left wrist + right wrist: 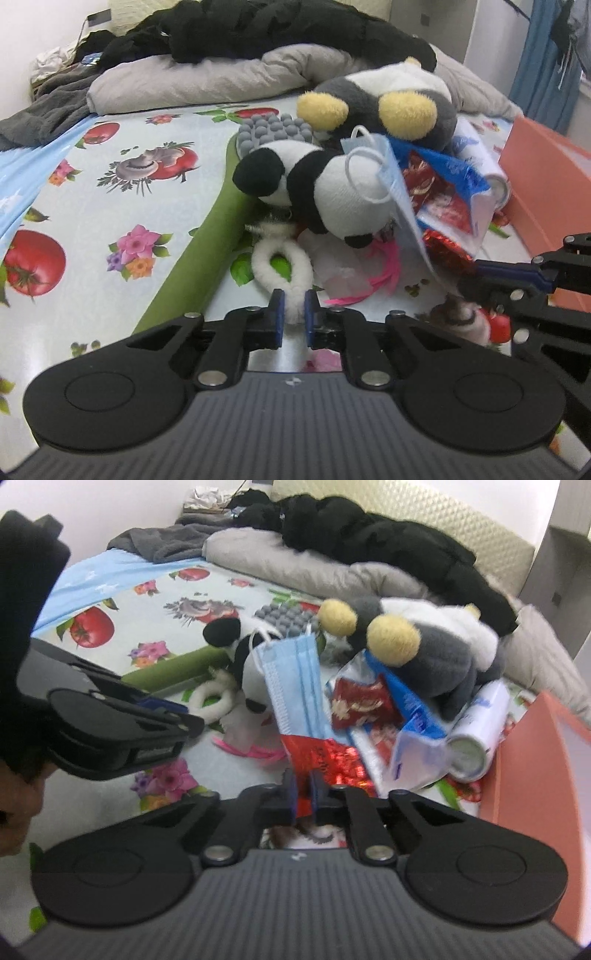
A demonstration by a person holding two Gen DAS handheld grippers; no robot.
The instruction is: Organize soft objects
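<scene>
My left gripper (294, 302) is low on the bed, shut on the near end of a white fluffy ring (260, 267). Just behind the ring lies a panda plush (325, 184) with a blue face mask (391, 177) draped over it. A grey and white plush with yellow feet (388, 96) rests farther back. My right gripper (303, 781) is shut on the corner of a red foil wrapper (325, 760) at the front of the pile. The same mask (295, 683) and panda (243, 653) appear in the right wrist view, with the left gripper (188, 716) at the left.
An orange bin (535, 775) stands at the right edge. A green roll (195, 240), a grey bumpy pad (273, 129), a spray can (476, 734), blue packets and pink strips lie in the pile. Grey pillows and black clothing fill the back of the flowered sheet.
</scene>
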